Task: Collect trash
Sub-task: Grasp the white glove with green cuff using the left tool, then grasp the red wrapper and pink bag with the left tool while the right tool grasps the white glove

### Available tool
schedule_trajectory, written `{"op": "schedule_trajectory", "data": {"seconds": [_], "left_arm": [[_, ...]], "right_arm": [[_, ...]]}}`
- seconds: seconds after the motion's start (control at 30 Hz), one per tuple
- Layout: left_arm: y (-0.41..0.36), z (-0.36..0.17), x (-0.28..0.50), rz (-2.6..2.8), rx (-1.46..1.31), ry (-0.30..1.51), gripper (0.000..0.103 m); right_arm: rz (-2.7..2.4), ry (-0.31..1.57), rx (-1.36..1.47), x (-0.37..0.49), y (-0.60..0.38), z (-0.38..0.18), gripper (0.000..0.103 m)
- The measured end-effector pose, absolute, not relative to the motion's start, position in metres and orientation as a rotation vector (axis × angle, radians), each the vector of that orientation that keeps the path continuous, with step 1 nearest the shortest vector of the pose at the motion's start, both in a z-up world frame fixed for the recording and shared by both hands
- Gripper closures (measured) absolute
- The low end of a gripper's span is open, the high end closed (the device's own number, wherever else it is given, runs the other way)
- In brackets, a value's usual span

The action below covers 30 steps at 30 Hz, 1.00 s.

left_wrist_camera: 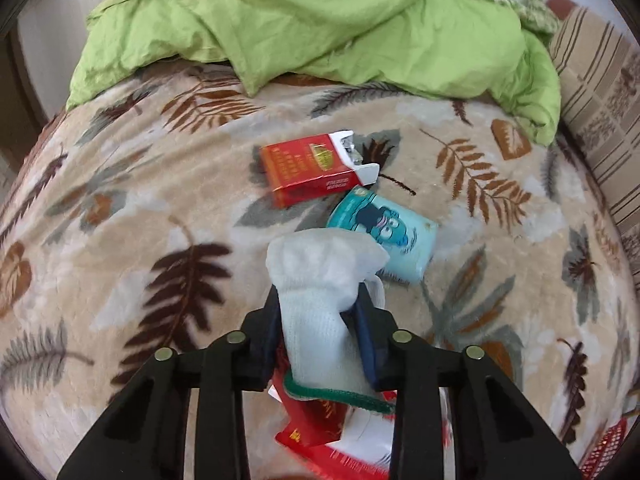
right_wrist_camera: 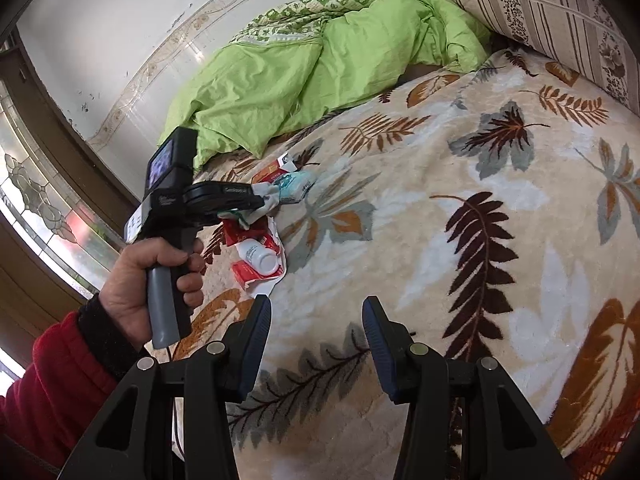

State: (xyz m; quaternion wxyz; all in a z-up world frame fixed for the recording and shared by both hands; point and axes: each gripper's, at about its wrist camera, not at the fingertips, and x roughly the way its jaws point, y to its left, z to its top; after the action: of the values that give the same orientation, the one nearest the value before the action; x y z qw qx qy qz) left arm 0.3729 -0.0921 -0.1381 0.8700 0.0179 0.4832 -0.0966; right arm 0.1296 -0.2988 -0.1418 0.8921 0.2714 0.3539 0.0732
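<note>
My left gripper (left_wrist_camera: 318, 300) is shut on a white knitted cloth (left_wrist_camera: 316, 264) with a green hem, held just above the bed. Beyond it on the blanket lie an open red cigarette pack (left_wrist_camera: 312, 172) and a light blue tissue pack (left_wrist_camera: 384, 232). Under the gripper sit torn red packaging (left_wrist_camera: 308, 428) and something white. In the right wrist view, the left gripper (right_wrist_camera: 260, 200) holds the cloth (right_wrist_camera: 268, 200) over a white bottle (right_wrist_camera: 258, 258) and red wrappers (right_wrist_camera: 248, 236). My right gripper (right_wrist_camera: 316, 308) is open and empty over the blanket.
The leaf-patterned blanket (right_wrist_camera: 440, 220) covers the bed. A crumpled green duvet (left_wrist_camera: 320, 20) lies at the far end, and a striped pillow (left_wrist_camera: 600, 100) stands at the right. A hand in a red sleeve (right_wrist_camera: 132, 280) grips the left tool. A window (right_wrist_camera: 40, 208) is at the left.
</note>
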Motion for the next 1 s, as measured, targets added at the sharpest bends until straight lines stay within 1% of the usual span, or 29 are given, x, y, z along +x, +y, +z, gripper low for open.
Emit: {"op": "schedule_trajectory", "data": {"seconds": [0.4,0.53,0.63,0.7,0.8,0.87,0.93,0.97,1.0], "left_arm": [[0.013,-0.101,0.280,-0.325,-0.250,0.964,0.072],[0.041,-0.111,0.262,-0.322,-0.320,0.984,0.072],[0.053,-0.125,0.254,-0.306,-0.346,1.015,0.065],[0.063,-0.130,0.249,-0.295,-0.369,1.011,0.057],[0.073,-0.128,0.244,-0.270,-0.367,0.993,0.048],[0.078,-0.125,0.243,-0.254,-0.350,0.980,0.046],[0.081,-0.121,0.243,-0.248,-0.337,0.971,0.041],[0.082,-0.118,0.243,-0.243,-0.328,0.965,0.034],[0.083,-0.114,0.242,-0.233,-0.321,0.952,0.030]], "right_arm": [[0.185,0.758,0.521,0.136,-0.286,-0.143,0.053],[0.181,0.766,0.479,0.137,-0.278,-0.142,0.053],[0.176,0.770,0.455,0.137,-0.274,-0.142,0.053],[0.170,0.771,0.431,0.136,-0.270,-0.141,0.053],[0.164,0.767,0.408,0.135,-0.267,-0.140,0.053],[0.161,0.766,0.405,0.134,-0.266,-0.140,0.053],[0.156,0.766,0.404,0.134,-0.266,-0.140,0.053],[0.153,0.765,0.406,0.134,-0.267,-0.140,0.053],[0.151,0.765,0.408,0.134,-0.268,-0.140,0.053]]}}
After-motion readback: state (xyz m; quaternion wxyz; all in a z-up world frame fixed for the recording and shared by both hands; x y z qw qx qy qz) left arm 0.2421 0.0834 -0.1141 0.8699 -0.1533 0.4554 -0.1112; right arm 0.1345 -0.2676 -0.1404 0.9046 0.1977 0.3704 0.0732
